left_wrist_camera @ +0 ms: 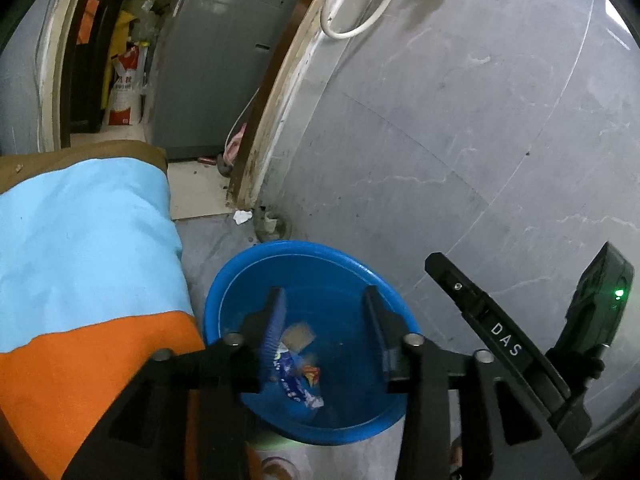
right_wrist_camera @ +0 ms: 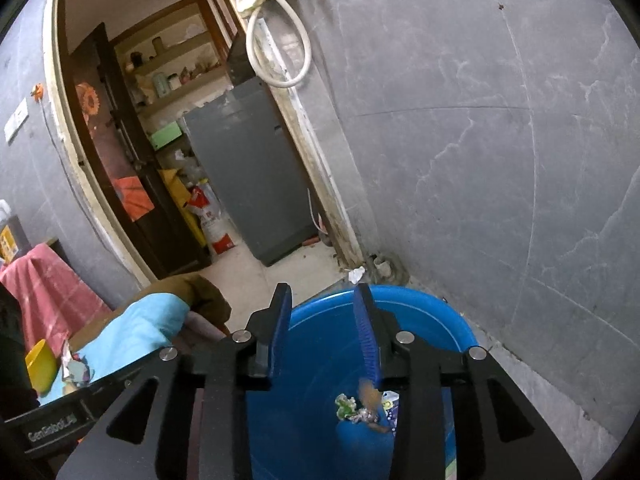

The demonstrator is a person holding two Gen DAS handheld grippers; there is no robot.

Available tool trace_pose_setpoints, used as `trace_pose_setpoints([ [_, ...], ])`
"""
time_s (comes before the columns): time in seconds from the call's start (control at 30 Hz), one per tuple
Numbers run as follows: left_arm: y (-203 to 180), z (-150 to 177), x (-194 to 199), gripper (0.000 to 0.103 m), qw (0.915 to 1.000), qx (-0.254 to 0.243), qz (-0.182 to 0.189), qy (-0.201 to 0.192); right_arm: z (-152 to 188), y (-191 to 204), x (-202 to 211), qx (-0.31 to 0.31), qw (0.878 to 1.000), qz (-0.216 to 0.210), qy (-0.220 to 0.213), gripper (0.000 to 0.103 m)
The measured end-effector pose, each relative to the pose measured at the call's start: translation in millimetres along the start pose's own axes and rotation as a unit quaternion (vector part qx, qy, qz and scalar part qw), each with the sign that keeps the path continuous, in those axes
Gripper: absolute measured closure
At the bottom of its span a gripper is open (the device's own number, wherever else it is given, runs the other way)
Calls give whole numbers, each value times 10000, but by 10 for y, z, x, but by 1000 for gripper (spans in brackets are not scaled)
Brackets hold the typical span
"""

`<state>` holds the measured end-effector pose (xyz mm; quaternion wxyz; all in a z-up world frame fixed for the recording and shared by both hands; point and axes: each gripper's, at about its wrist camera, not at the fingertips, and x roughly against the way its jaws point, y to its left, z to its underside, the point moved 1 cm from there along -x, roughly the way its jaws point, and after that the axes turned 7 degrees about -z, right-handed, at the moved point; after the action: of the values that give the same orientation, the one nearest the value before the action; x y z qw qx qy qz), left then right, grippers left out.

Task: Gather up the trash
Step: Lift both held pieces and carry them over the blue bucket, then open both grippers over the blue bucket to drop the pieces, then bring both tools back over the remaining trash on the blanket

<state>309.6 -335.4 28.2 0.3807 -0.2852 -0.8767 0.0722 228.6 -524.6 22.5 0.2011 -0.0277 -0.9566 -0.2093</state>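
Wrappers (left_wrist_camera: 298, 376) in blue basin (left_wrist_camera: 280, 256) — floor-level

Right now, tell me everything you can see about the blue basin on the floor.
The blue basin is a round, shallow tub with a rolled rim, glossy like plastic. It sits upright on grey floor tiles, close to the grey wall and near the door frame, beside blue and orange bedding. Inside lie scraps of trash: a blue-and-white wrapper, a tan piece and small colourful bits. Both tools hang open above it; neither appears to touch it.
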Motion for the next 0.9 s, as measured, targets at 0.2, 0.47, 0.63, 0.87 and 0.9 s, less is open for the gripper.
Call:
trace_pose_setpoints([
  [0.2, 42, 53, 127, 63, 9999, -49, -88, -120, -27, -7, 21, -29, 10000, 19, -73, 58],
  [0.47, 195, 23, 536, 44, 9952, -165, -669, -688, -42, 142, 83, 311, 9988, 58, -369, 42],
  [0.63, 374, 27, 867, 18, 9823, -342, -1346, -1259, -58, 338, 161, 526, 9961, -106, -703, 16],
  [0.87, 733, 128, 1353, 5, 9572, -199, -2072, -2012, -42, 761, 247, 814, 9884, -507, -1182, 0],
  [0.9, 795, 152, 1432, 5, 9527, -138, -2177, -2118, -30, 848, 266, 880, 9860, -594, -1282, 0],
])
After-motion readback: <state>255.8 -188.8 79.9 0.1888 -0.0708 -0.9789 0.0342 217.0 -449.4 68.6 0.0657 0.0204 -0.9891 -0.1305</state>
